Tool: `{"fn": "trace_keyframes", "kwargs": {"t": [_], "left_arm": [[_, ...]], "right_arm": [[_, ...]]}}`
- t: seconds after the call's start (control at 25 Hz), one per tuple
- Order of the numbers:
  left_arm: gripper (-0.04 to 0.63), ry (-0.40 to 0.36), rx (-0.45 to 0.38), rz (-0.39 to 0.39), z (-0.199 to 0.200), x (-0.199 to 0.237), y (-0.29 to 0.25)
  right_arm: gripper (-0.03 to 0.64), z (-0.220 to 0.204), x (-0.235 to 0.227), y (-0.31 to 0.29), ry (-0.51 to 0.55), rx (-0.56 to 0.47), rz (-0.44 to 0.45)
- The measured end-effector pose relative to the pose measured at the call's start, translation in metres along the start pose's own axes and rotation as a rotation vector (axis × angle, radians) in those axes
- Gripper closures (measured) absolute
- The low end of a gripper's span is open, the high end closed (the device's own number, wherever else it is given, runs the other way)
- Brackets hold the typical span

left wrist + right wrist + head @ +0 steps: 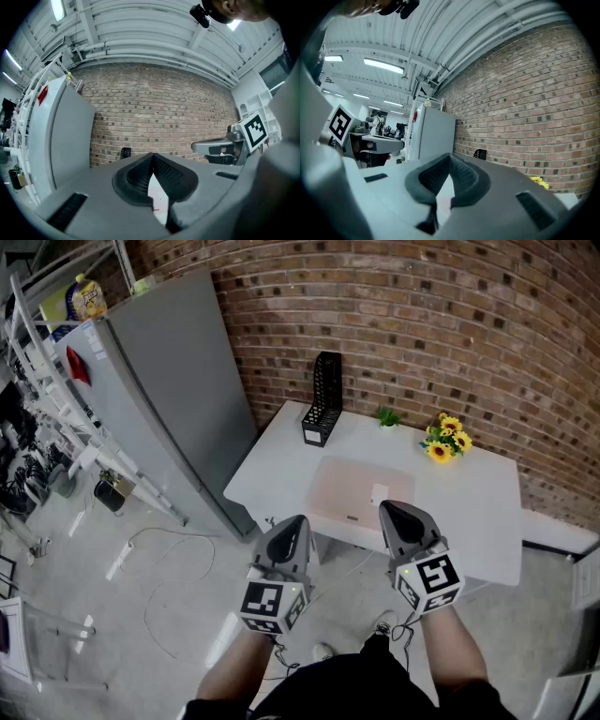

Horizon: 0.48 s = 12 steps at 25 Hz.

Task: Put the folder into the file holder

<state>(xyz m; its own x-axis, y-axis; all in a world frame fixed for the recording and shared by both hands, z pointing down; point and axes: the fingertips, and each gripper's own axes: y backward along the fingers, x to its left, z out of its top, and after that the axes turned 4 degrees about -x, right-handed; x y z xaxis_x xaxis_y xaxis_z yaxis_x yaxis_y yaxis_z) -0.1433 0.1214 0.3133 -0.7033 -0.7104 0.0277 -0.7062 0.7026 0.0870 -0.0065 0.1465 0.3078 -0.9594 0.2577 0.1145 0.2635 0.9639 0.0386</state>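
while both grippers hang by the near edge of the worktop, the pink folder [347, 486] lies flat on the white worktop [473, 521], close to that near edge and about midway between left and right. the black mesh file holder [323, 399] stands upright at the far left corner, close to the brick wall [422, 324] and well apart from the folder. a bunch of yellow flowers [445, 439] sits at the far right of the worktop, with a small green plant [386, 416] just left of it. the left gripper [296, 519] is held over the floor [141, 606], just off the worktop's near left edge. its jaws are pressed together with nothing between them. the right gripper [392, 508] is held to its right. in the head view its tips overlap the folder's near right part, and its jaws are likewise closed tight and empty. a tall grey cabinet [178, 381] stands left of the worktop against the same wall.
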Motion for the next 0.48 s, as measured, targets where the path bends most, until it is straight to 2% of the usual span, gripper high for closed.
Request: {"fn": "trace_keyframes", "kwargs": {"t": [0.48], "left_arm": [[0.589,-0.011,0.001,0.016,-0.0033,0.0053,0.0077]], "right_arm": [[0.614,0.0002,0.0084,0.0000,-0.031,-0.014,0.013]]}}
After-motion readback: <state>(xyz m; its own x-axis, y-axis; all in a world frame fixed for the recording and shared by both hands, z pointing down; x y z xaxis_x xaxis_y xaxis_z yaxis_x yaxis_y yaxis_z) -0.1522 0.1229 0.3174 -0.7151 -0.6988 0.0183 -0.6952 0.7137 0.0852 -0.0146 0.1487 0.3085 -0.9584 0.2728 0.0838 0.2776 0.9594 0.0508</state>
